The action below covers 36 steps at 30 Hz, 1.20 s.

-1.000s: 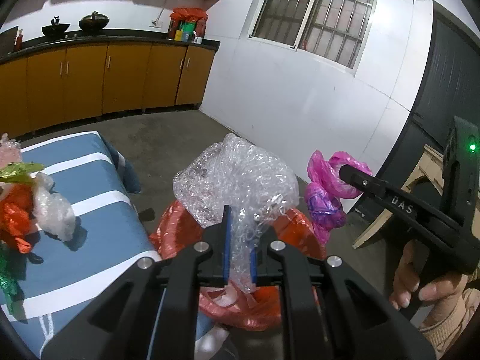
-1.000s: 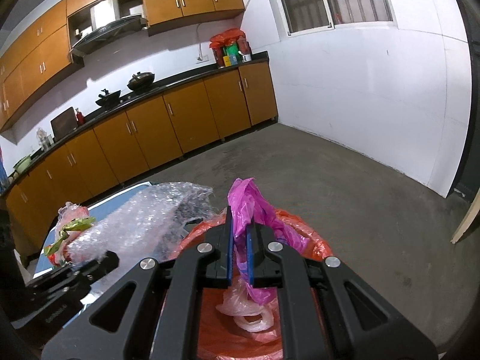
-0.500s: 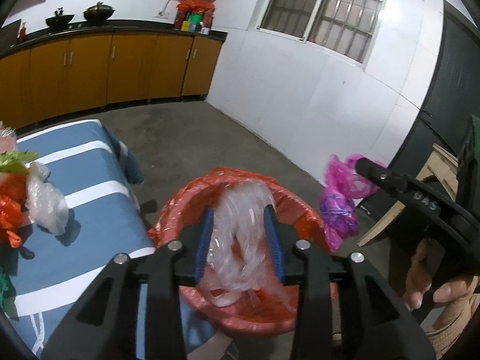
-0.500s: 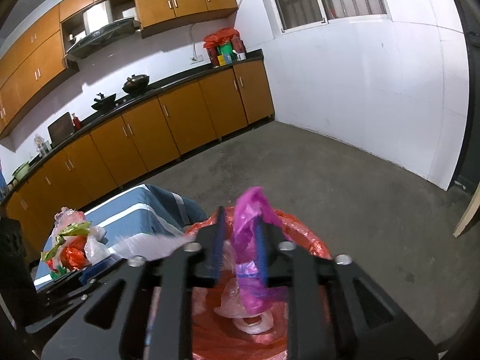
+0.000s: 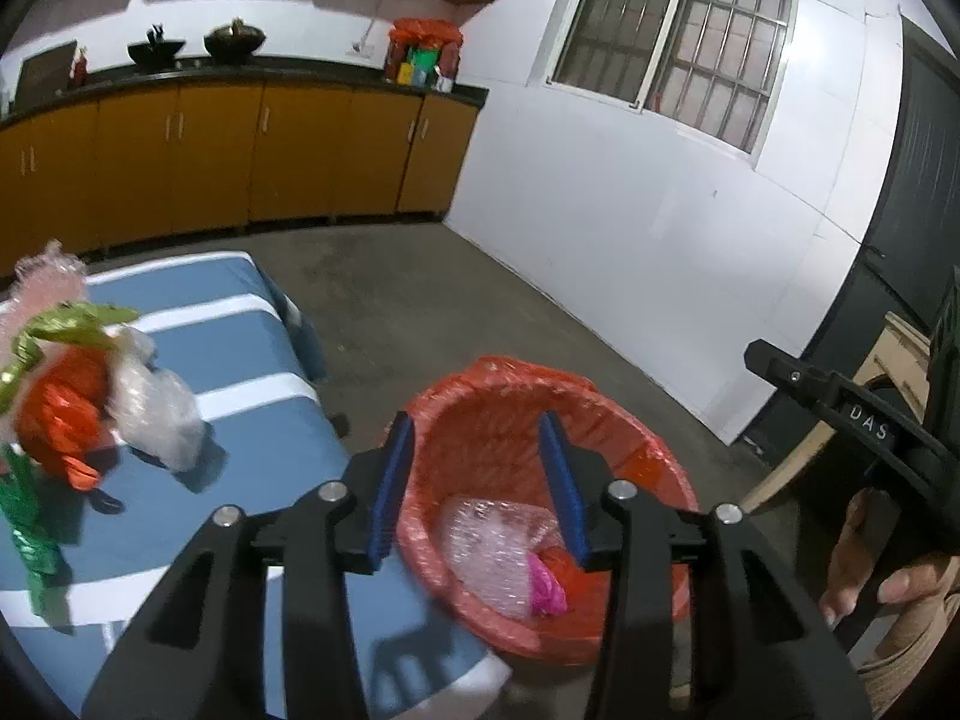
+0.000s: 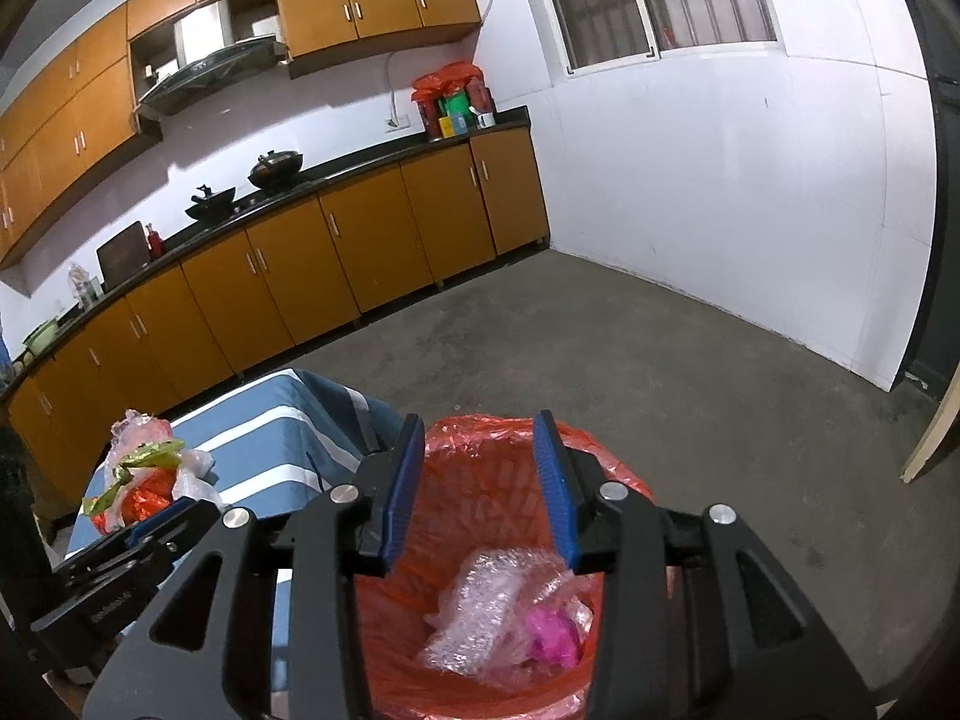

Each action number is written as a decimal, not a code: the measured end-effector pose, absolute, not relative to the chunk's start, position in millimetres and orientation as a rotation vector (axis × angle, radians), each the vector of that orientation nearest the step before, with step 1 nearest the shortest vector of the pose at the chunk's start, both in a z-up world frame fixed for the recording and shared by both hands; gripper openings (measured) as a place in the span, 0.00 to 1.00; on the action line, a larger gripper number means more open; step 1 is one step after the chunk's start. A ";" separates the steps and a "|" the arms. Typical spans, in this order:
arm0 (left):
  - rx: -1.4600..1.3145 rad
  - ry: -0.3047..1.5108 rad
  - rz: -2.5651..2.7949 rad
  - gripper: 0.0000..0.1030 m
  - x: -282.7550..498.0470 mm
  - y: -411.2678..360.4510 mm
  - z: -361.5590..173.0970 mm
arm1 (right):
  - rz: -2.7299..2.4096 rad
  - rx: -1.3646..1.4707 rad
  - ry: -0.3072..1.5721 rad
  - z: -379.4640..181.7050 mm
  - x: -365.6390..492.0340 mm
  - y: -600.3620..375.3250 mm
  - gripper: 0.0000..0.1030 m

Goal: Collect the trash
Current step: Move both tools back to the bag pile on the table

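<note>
While both sets of jaws are opening over the red-lined bin (image 5: 480, 420), nothing sits between them. Left wrist view: left gripper (image 5: 477, 480) half-wide, bubble wrap (image 5: 486, 546) and pink bag (image 5: 543, 591) already inside; more trash pile (image 5: 78, 396) left on the striped table (image 5: 252, 438). Clear the rim before swinging back. Right wrist view: right gripper (image 6: 480, 486) half-wide, empty; only the left view shows a hand (image 5: 870, 564).

Orange cabinets (image 6: 336, 258), barred window (image 5: 678, 42)

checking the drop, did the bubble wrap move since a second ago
Yes. The bubble wrap left the left gripper, whose jaws are opening, and dropped into the red-lined bin.
</note>
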<state>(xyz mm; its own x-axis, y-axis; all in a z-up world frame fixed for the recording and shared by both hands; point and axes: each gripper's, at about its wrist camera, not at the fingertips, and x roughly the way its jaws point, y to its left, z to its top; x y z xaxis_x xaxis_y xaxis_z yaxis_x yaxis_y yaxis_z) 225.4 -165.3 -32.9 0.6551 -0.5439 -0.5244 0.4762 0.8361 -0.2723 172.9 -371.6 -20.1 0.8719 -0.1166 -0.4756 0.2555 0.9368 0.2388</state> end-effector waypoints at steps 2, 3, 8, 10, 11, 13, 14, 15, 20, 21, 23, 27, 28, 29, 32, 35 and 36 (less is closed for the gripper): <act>-0.104 0.609 -0.559 0.46 221.2 -157.4 -29.3 | -0.197 0.296 0.472 -18.1 172.6 -368.5 0.44; -0.100 0.601 -0.550 0.46 219.4 -154.3 -27.8 | -0.199 0.290 0.466 -17.0 171.7 -366.3 0.46; -0.089 0.552 -0.468 0.55 207.3 -126.7 -20.6 | -0.185 0.264 0.466 -14.6 174.2 -352.6 0.49; -0.092 0.544 -0.426 0.59 204.5 -113.8 -18.9 | -0.170 0.258 0.469 -14.8 176.4 -345.6 0.49; -0.091 0.541 -0.403 0.60 203.1 -106.9 -18.2 | -0.166 0.256 0.470 -14.7 176.9 -343.1 0.49; -0.083 0.531 -0.350 0.64 198.6 -91.7 -17.6 | -0.147 0.246 0.472 -14.2 179.0 -334.4 0.49; -0.080 0.525 -0.325 0.64 196.8 -83.7 -17.5 | -0.138 0.240 0.473 -14.0 180.2 -329.5 0.49; -0.079 0.521 -0.308 0.65 195.0 -78.3 -17.4 | -0.130 0.234 0.474 -14.0 181.0 -325.0 0.49; -0.068 0.488 -0.157 0.72 181.5 -33.7 -20.8 | -0.074 0.192 0.485 -14.5 190.5 -296.9 0.49; -0.067 0.484 -0.133 0.74 179.9 -25.5 -22.2 | -0.062 0.185 0.488 -15.0 192.1 -292.5 0.49; -0.071 0.480 -0.071 0.76 176.5 -7.1 -25.2 | -0.037 0.172 0.495 -14.8 197.1 -281.7 0.49; -0.088 0.486 0.027 0.77 173.6 28.8 -32.2 | 0.023 0.154 0.516 -19.6 209.1 -254.7 0.49; -0.097 0.491 0.052 0.77 173.9 38.5 -33.8 | 0.039 0.150 0.522 -21.1 213.0 -247.1 0.49; -0.106 0.495 0.066 0.77 174.2 45.5 -35.4 | 0.050 0.148 0.526 -22.3 215.5 -241.9 0.49; -0.135 0.499 0.101 0.77 173.5 66.4 -37.6 | 0.093 0.141 0.541 -26.5 227.6 -219.4 0.49; -0.146 0.494 0.122 0.77 170.6 77.8 -37.6 | 0.136 0.130 0.560 -33.8 243.5 -196.9 0.49; -0.146 0.491 0.126 0.77 170.1 81.1 -37.7 | 0.153 0.126 0.569 -37.6 250.6 -187.5 0.49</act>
